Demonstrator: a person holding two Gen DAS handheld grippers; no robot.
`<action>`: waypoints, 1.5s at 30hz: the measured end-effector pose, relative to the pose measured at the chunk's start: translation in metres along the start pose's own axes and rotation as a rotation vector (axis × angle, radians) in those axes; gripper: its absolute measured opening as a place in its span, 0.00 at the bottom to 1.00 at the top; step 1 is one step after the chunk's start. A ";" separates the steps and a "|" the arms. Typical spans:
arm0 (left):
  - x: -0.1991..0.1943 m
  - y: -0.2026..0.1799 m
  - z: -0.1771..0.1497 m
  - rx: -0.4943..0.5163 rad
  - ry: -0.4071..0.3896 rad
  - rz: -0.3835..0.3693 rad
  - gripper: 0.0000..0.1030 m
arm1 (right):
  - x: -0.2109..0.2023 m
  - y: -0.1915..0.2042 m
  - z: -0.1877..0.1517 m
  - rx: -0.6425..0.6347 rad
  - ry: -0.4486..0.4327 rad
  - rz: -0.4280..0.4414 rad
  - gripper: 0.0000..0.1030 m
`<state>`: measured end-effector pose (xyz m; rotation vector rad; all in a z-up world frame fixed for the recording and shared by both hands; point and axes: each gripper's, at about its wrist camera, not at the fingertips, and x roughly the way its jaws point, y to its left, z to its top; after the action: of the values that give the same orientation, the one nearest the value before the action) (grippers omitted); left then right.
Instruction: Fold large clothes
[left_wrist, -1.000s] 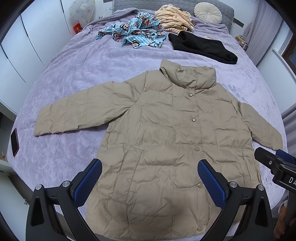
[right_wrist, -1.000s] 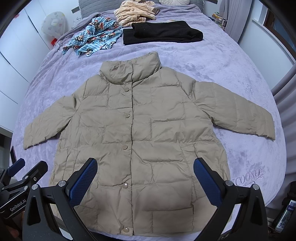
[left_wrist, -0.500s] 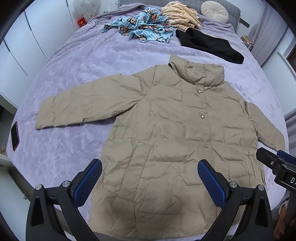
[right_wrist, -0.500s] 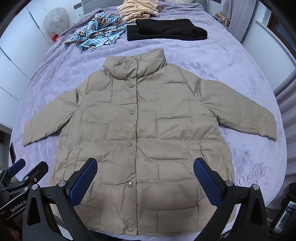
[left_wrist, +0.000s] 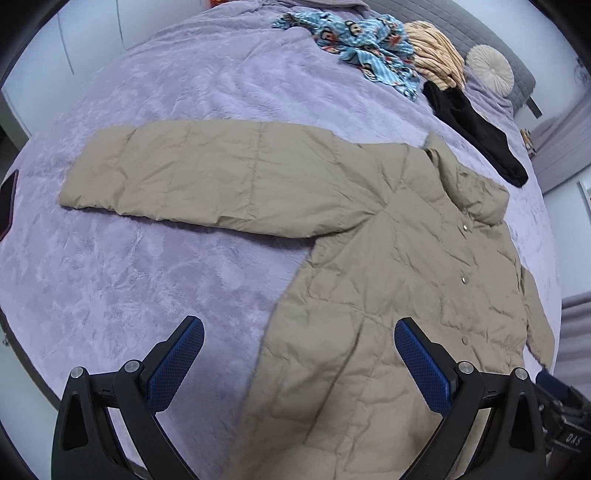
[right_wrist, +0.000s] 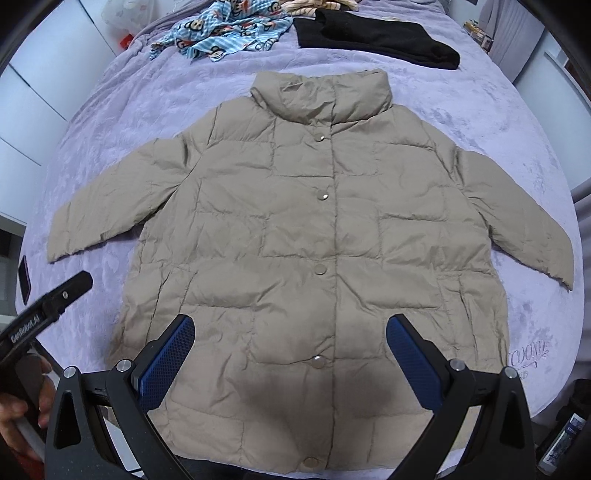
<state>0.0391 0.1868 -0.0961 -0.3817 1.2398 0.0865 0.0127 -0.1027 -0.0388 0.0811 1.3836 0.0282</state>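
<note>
A beige puffer jacket (right_wrist: 325, 229) lies flat and buttoned on the purple bedspread (right_wrist: 122, 110), collar away from me, both sleeves spread out. In the left wrist view the jacket (left_wrist: 388, 280) fills the right half, and its left sleeve (left_wrist: 207, 181) stretches across the middle. My left gripper (left_wrist: 299, 362) hangs open above the jacket's left side edge, holding nothing. My right gripper (right_wrist: 290, 358) is open over the lower front near the hem, also empty. The left gripper's black body (right_wrist: 44, 314) shows at the left of the right wrist view, held by a hand (right_wrist: 22, 402).
At the head of the bed lie a blue monkey-print garment (right_wrist: 229, 33), a black folded garment (right_wrist: 376, 37), a striped yellow garment (left_wrist: 436, 51) and a round cushion (left_wrist: 489, 68). A phone (right_wrist: 24, 278) rests at the bed's left edge. White wardrobe doors (right_wrist: 33, 85) stand on the left.
The left gripper has swung left and closer, so the left sleeve now fills its view. The right gripper has moved in closer over the jacket. Both stay open; the jacket has not moved.
</note>
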 end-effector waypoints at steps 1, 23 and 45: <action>0.007 0.012 0.005 -0.020 -0.005 -0.008 1.00 | 0.009 0.011 0.000 -0.006 0.015 0.003 1.00; 0.134 0.166 0.120 -0.415 -0.164 -0.163 1.00 | 0.128 0.097 0.037 -0.045 -0.018 0.146 1.00; 0.021 0.080 0.169 0.042 -0.452 -0.267 0.08 | 0.210 0.153 0.111 0.149 -0.012 0.540 0.07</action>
<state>0.1771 0.3143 -0.0894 -0.4586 0.7364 -0.0792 0.1655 0.0599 -0.2131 0.5770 1.3158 0.3743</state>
